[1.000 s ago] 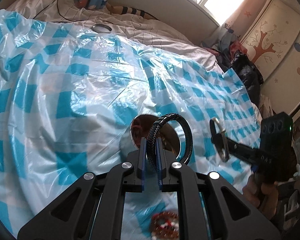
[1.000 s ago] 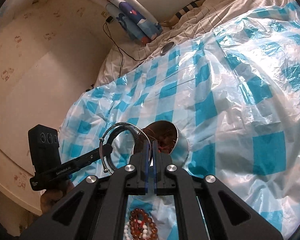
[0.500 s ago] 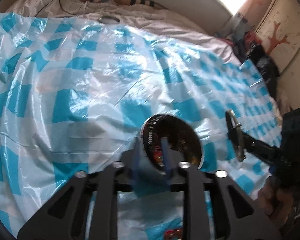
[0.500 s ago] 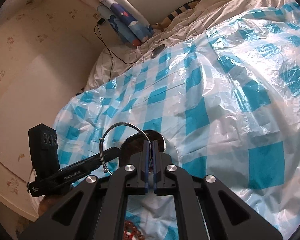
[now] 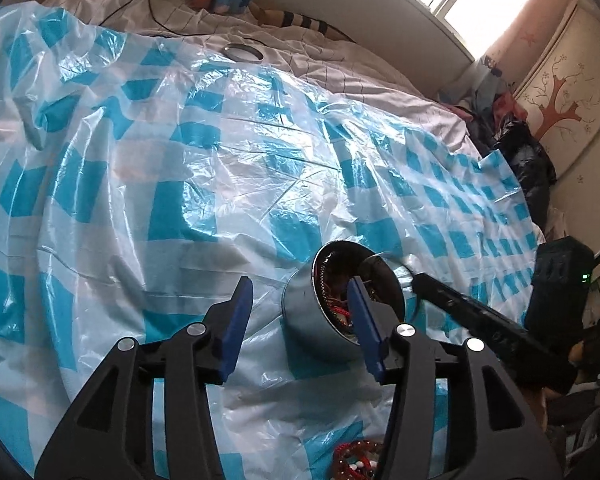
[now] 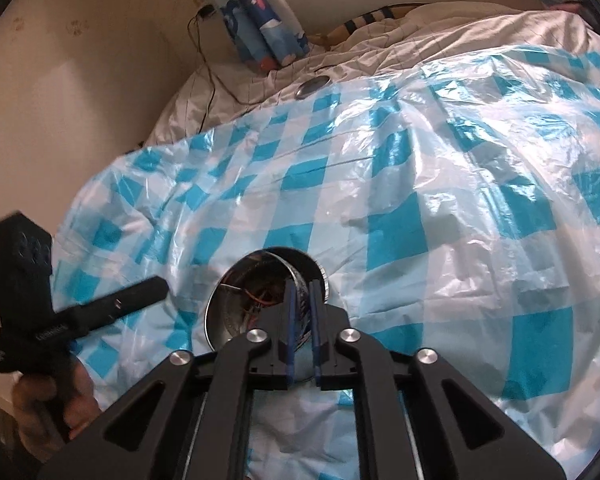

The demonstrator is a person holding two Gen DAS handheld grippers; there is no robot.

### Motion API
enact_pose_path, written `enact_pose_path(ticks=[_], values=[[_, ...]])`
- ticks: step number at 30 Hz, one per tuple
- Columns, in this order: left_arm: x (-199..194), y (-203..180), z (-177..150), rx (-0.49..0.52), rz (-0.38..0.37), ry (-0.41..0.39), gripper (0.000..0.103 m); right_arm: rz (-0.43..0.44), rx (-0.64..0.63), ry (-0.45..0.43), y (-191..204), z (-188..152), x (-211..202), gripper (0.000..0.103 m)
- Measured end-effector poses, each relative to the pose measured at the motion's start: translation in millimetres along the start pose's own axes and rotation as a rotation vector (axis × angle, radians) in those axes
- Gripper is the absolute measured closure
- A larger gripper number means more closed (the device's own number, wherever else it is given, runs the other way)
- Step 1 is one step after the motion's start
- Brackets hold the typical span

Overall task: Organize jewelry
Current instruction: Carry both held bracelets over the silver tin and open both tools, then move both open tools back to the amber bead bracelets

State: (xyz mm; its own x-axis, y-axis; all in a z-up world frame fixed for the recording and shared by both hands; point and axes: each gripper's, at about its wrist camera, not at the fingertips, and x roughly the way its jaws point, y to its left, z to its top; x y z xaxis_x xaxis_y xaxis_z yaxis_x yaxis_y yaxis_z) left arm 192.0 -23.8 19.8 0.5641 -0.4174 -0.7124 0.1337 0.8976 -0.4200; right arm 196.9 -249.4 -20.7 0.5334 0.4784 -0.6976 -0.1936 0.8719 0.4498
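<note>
Landmark: a round metal tin [image 5: 320, 320] sits on the bed, on a blue and white checked plastic sheet [image 5: 180, 184].
Tin: it is tipped a little, with its open mouth up and to the right in the left wrist view; in the right wrist view [image 6: 236, 304] the mouth faces the camera.
Jewelry in the tin: red and dark beads [image 5: 336, 308] lie inside, plus thin wires and a silver ring shape that is hard to make out.
Left tool [image 5: 300, 320]: its blue pads have just been opening and now stand wide apart; it grasps nothing. The right pad [image 5: 362, 320] is in front of the tin's mouth and the left pad is just beside the tin.
Right tool [image 6: 303, 320]: its pads have just opened a crack, with a thin gap between them. Its tips are at the tin's mouth. It cannot be told if a thin ring is in the gap.
In the way: the right tool's black arm [image 5: 472, 312] reaches over the tin's far rim.
Near edge, below the tin: a heap of red and white bead bracelets [image 5: 356, 460] on the sheet.
Far from the tin: a round metal lid [image 5: 242, 53], a black cord [image 6: 208, 92] and a rolled blue cloth [image 6: 260, 20] by the wall.
</note>
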Motion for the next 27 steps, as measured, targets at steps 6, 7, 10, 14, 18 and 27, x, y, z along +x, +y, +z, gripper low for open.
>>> enact_pose_path(ticks=[6, 7, 10, 14, 18, 27], values=[[0.3, -0.7, -3.4, 0.015, 0.001, 0.014, 0.054, -0.014, 0.015, -0.012, -4.4, 1.5, -4.7, 0.083], [0.6, -1.1, -4.5, 0.021, 0.004, 0.017, 0.053, -0.017, 0.019, -0.015, -5.5, 2.0, -5.8, 0.082], [0.7, -0.8, -8.1, 0.041, 0.019, 0.029, 0.051, -0.027, 0.033, -0.019, -9.5, 2.7, -8.0, 0.077], [-0.9, 1.0, -15.0, 0.066, 0.037, 0.047, 0.050, -0.016, 0.064, -0.019, -14.5, 2.1, -9.1, 0.069], [-3.2, -4.3, -26.1, 0.135, 0.025, 0.091, 0.049, -0.004, 0.075, -0.021, -13.2, 0.6, -13.7, 0.059], [7.4, -29.0, -78.7, 0.304, -0.050, 0.256, 0.049, -0.021, 0.031, -0.012, -1.9, -10.2, -28.8, 0.043]])
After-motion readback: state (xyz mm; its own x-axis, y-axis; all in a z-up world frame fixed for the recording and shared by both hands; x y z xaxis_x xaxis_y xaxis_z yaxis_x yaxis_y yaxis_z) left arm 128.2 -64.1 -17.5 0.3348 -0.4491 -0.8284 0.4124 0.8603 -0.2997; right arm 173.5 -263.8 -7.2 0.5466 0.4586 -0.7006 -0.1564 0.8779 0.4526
